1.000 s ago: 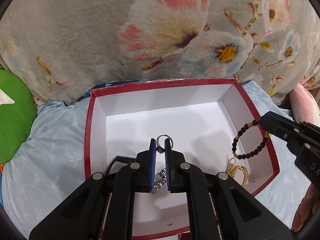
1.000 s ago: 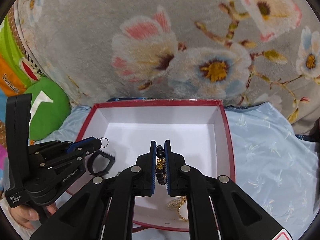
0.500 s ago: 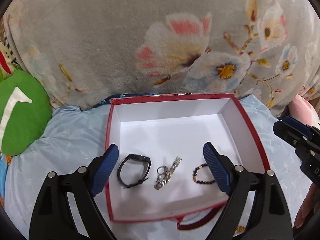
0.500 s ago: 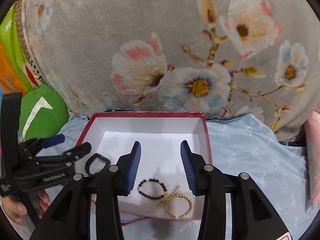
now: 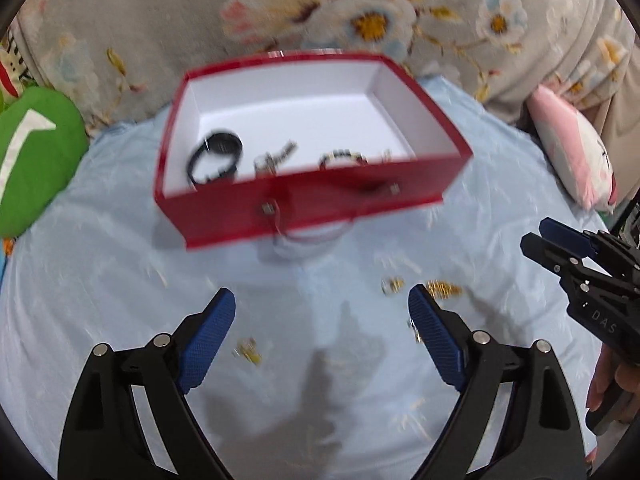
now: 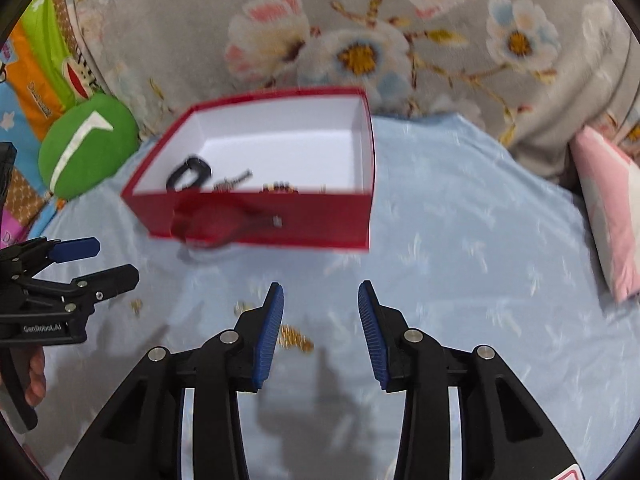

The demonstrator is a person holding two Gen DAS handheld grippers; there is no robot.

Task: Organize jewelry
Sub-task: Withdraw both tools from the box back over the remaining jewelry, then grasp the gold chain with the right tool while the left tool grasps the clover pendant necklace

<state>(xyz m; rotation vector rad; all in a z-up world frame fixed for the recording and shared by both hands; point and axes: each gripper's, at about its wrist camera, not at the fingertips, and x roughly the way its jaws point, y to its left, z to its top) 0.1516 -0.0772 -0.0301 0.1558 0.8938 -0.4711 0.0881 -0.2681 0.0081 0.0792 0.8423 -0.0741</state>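
Currently, gold trinkets (image 5: 442,290) lie scattered before your two spread, empty tongs (image 5: 322,338) (image 6: 320,332), while the red box (image 5: 304,204) holds a black band (image 5: 214,156) and bracelets (image 5: 344,158).

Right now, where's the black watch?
In both wrist views the black watch lies inside the red box, at its left end, with the silver bracelet just to its right.

**A bedroom at home**

I'm looking at a bed: a pale blue sheet (image 5: 120,288) with a grey flowered fleece blanket (image 6: 360,20) heaped behind it. A green cushion (image 6: 88,144) and a pink pillow (image 5: 572,152) lie at its edges, with bright children's fabric (image 6: 36,80) on the left.
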